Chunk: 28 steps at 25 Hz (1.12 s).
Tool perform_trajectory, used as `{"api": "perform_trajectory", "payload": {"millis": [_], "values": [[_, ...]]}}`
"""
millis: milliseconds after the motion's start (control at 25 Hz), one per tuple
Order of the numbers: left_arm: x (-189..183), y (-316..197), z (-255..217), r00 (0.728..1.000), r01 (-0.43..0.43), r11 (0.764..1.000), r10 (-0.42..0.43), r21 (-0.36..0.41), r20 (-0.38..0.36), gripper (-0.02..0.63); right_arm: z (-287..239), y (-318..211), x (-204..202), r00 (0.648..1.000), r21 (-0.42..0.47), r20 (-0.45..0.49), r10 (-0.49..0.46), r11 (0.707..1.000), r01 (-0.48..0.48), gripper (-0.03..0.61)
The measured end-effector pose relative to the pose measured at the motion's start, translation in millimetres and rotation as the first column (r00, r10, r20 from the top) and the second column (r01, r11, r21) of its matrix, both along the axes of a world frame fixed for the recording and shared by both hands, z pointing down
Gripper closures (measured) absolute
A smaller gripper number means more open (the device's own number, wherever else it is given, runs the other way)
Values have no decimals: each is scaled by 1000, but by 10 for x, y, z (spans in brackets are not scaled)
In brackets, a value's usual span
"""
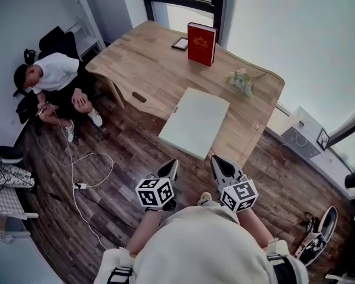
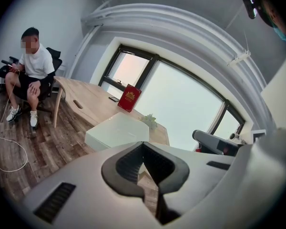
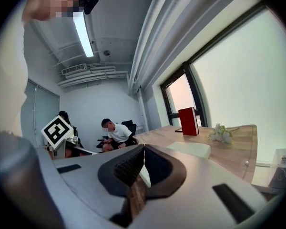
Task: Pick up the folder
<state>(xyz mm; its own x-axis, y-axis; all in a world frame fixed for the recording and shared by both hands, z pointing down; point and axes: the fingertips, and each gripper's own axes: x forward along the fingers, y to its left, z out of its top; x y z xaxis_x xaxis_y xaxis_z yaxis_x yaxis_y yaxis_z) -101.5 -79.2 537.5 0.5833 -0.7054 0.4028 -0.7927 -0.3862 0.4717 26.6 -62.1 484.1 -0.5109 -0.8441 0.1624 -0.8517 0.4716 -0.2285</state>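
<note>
The folder (image 1: 195, 122) is a pale, flat rectangle lying on the wooden desk (image 1: 148, 64), with its near corner hanging over the desk's front edge. In the head view my left gripper (image 1: 172, 165) and right gripper (image 1: 219, 161) hover side by side over the floor just short of that near edge, touching nothing. Both are shut and empty. In the left gripper view the folder (image 2: 117, 130) lies just beyond the closed tips of that gripper (image 2: 143, 143). The right gripper view shows the folder (image 3: 189, 149) ahead and to the right of that gripper's (image 3: 144, 146) tips.
A red book (image 1: 202, 44) stands upright at the desk's far side, with a small dark device (image 1: 180, 43) beside it. A bunch of white flowers (image 1: 241, 80) lies right of the folder. A person (image 1: 53, 78) sits at the left; a white cable (image 1: 77, 170) trails over the floor.
</note>
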Motion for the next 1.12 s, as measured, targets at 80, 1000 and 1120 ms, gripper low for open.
{"api": "perform_trajectory", "payload": {"millis": [80, 1000, 1120], "values": [[36, -94, -7, 1000, 9, 1000, -9, -2, -2, 594, -24, -119, 38, 1000, 2, 1, -12, 1000, 12, 558], [177, -714, 222, 983, 170, 983, -174, -68, -62, 594, 11, -898, 342, 989, 0, -11, -149, 989, 149, 558], [174, -757, 279, 977, 196, 977, -202, -79, -71, 594, 45, -968, 372, 986, -1, -13, -164, 986, 164, 558]]}}
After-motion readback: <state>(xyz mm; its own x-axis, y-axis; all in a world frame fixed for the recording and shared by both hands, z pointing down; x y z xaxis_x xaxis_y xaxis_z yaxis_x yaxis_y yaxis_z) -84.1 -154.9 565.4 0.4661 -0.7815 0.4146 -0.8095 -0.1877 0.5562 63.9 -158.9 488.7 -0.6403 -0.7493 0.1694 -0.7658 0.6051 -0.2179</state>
